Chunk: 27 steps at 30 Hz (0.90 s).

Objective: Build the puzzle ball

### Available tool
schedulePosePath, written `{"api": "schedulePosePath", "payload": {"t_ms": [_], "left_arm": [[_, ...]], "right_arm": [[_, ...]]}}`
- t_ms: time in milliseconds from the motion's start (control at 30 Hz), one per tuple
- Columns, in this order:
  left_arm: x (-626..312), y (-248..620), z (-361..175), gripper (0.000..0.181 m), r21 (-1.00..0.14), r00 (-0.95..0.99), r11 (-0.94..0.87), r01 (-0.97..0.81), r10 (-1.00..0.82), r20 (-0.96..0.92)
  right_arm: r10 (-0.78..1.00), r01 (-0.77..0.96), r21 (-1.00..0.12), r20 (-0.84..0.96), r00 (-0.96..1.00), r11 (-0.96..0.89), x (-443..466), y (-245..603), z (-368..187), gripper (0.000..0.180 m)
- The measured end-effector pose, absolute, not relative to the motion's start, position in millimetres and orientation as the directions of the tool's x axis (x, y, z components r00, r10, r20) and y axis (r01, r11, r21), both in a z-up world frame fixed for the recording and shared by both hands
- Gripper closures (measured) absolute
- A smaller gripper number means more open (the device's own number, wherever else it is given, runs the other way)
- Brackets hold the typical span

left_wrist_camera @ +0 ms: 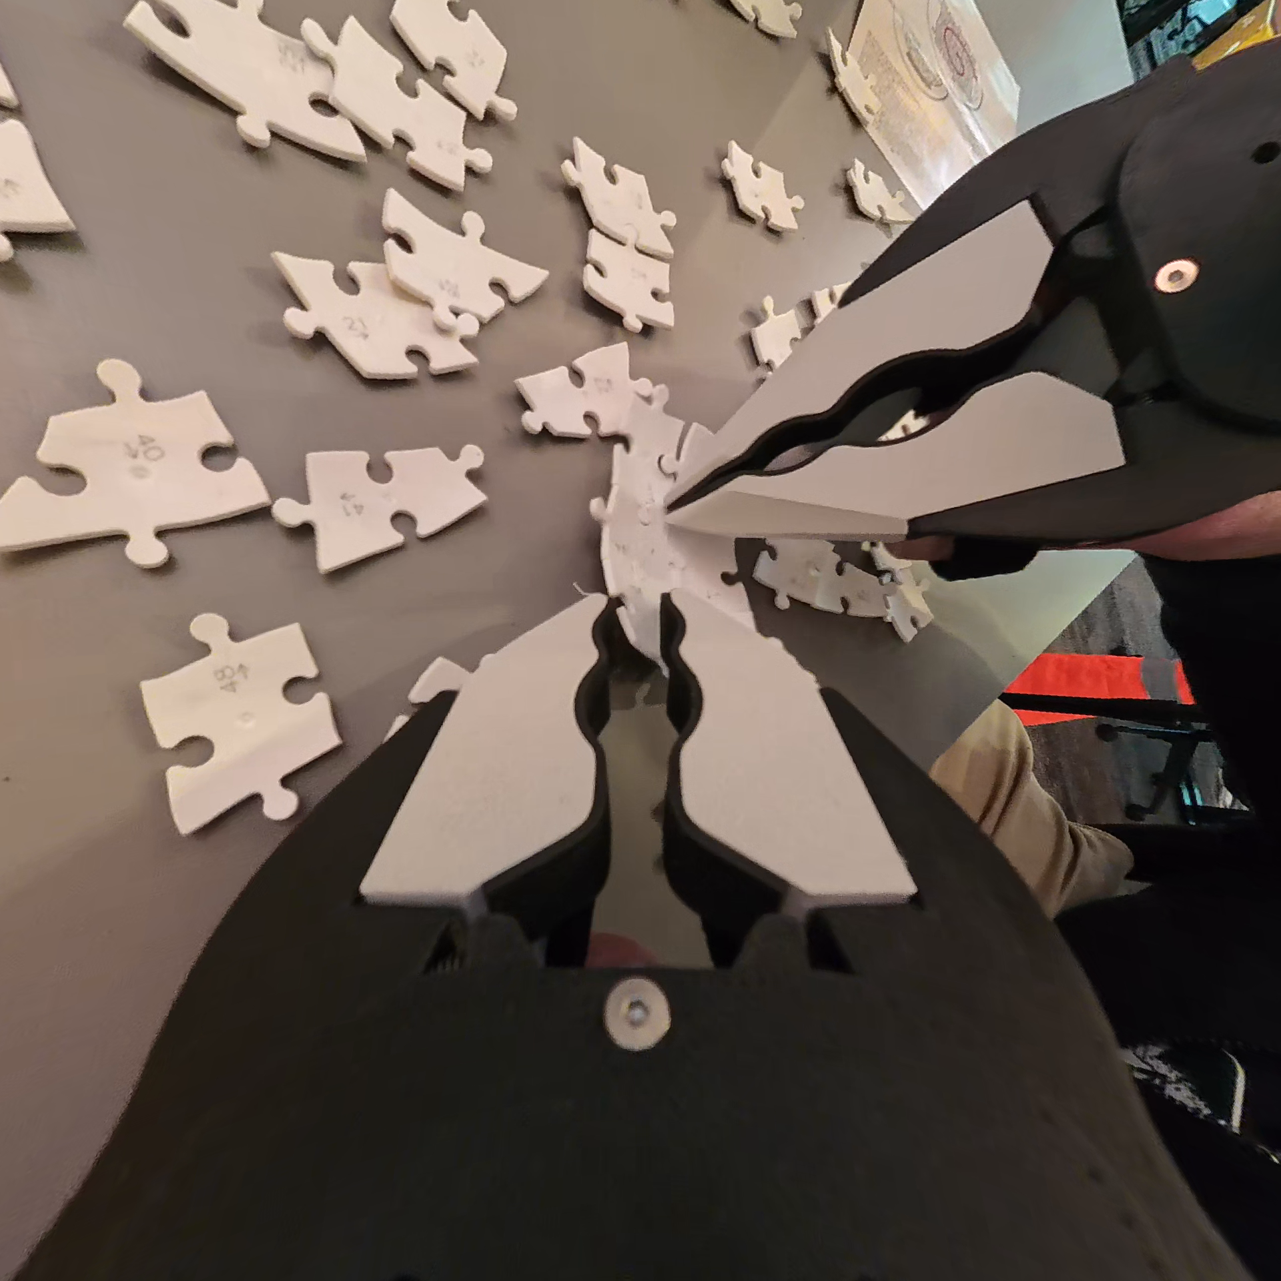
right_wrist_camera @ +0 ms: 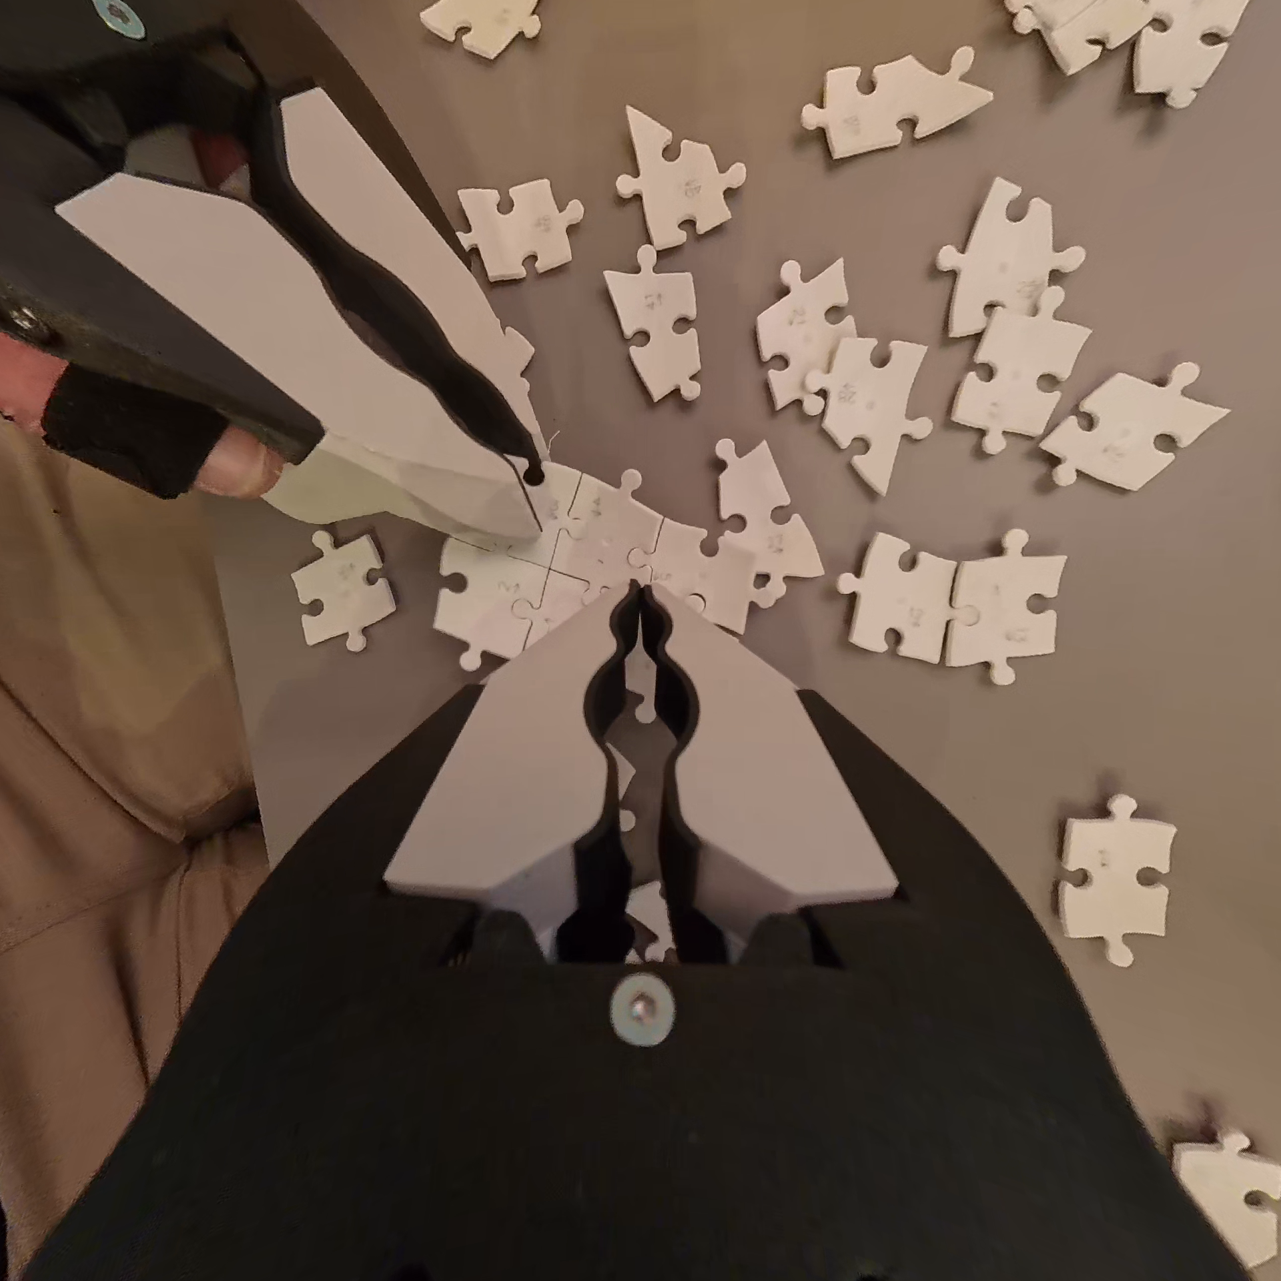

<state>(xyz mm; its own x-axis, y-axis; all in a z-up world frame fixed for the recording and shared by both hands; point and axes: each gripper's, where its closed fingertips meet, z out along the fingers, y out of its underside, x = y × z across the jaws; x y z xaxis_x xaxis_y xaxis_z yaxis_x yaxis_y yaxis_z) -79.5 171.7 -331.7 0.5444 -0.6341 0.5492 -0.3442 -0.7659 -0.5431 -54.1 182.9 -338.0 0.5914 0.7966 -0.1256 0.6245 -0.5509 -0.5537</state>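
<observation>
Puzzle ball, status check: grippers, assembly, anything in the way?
Left gripper shut on joined cluster. Right gripper shut, tips pressed on the cluster. Only a few pieces joined. Loose pieces crowd the table.

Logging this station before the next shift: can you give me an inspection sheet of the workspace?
Surface: grey table, no spills seen.
Job's things: joined cluster of white puzzle pieces in the middle; loose pieces scattered around; a joined pair to one side.
Clutter: printed sheet at the table's far edge.
Grippers: left claw clamps the cluster's edge; right claw shut, tips on the cluster.
Cables: nothing seen.
Surroundings: person's beige clothing beside the table; floor, red object.
</observation>
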Motion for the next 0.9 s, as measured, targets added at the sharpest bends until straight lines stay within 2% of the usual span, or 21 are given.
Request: {"api": "schedulePosePath", "payload": {"t_ms": [433,800,900], "left_arm": [[-78,173,-330,0.168,-0.541,0.536,-0.774,-0.330,-0.625,0.567],[-82,178,-331,0.167,-0.552,0.549,-0.771,-0.317,-0.624,0.556],[-86,183,-328,0.165,-0.565,0.550,-0.768,-0.302,-0.624,0.555]], "right_arm": [[0.771,0.630,-0.488,-0.159,0.616,-0.604,-54,183,-339,0.180],[0.775,0.626,-0.527,-0.105,0.623,-0.574,-51,183,-338,0.180],[0.776,0.594,-0.575,-0.118,0.620,-0.563,-51,187,-325,0.180]]}}
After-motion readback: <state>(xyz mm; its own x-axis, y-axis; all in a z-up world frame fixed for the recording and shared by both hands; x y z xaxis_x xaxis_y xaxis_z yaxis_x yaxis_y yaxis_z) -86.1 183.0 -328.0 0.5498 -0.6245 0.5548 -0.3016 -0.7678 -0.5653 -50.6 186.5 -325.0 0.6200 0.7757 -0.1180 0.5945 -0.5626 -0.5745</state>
